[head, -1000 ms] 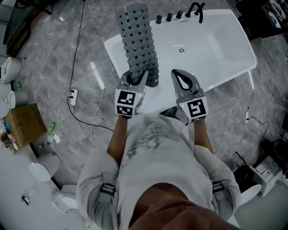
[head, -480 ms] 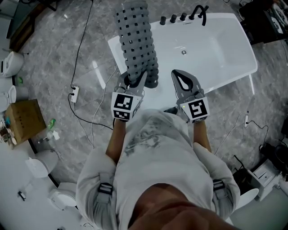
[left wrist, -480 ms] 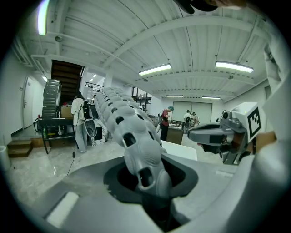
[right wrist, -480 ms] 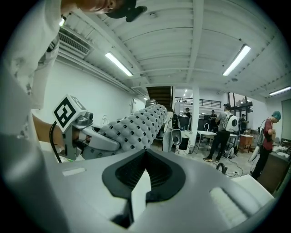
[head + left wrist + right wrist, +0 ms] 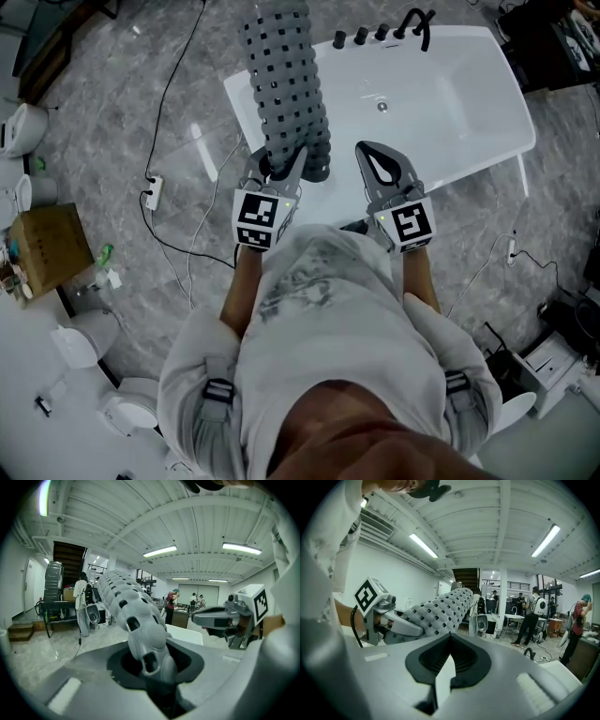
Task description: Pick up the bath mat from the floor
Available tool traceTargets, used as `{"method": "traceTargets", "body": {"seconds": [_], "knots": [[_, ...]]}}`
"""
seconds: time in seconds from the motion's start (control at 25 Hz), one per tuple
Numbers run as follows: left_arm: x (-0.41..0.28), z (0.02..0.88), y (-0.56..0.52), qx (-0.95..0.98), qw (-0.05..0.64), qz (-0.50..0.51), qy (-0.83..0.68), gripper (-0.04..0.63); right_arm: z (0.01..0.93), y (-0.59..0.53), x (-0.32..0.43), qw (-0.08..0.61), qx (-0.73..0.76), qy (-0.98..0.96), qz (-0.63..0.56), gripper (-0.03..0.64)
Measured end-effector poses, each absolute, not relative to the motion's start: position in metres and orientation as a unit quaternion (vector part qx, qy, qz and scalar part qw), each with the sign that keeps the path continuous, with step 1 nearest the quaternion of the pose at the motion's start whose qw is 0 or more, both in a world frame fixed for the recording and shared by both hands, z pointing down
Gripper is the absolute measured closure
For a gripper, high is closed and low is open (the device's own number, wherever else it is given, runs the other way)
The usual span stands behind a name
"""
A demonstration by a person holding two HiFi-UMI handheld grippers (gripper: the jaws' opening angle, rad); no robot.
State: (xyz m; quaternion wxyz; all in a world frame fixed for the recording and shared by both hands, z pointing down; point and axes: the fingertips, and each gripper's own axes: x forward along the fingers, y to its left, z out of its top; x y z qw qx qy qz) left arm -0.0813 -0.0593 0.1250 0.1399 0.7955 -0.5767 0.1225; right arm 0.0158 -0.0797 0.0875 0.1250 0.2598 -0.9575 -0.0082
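Two hand-held grippers are up side by side in front of the person. The left hand-held gripper [image 5: 284, 165] is pinching the near end of the grey rubber bath mat with square holes [image 5: 286, 75], jaws clamped tight on its folded edge. The mat sticks out forward from that grip, curled lengthwise into a long ridge, in the air and clear of the grey marbled floor [image 5: 122, 112]. From the head view it runs across the left end of the white freestanding bathtub [image 5: 469, 103]. The right hand-held gripper [image 5: 370, 150] is just beside it, jaw tips pressed together with nothing between them, apart from the mat. Black tap fittings [image 5: 375, 33] line the tub's far rim.
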Motion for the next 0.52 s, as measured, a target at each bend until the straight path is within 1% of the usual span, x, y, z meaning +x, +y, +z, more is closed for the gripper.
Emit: {"method": "traceTargets", "body": {"seconds": [0.52], "knots": [[-0.0801, 0.1250, -0.0628, 0.795, 0.138, 0.126, -0.577, 0.494, 0.0893, -0.0829, 0.0154, 0.129, 0.258, -0.957, -0.013, 0.617]]}}
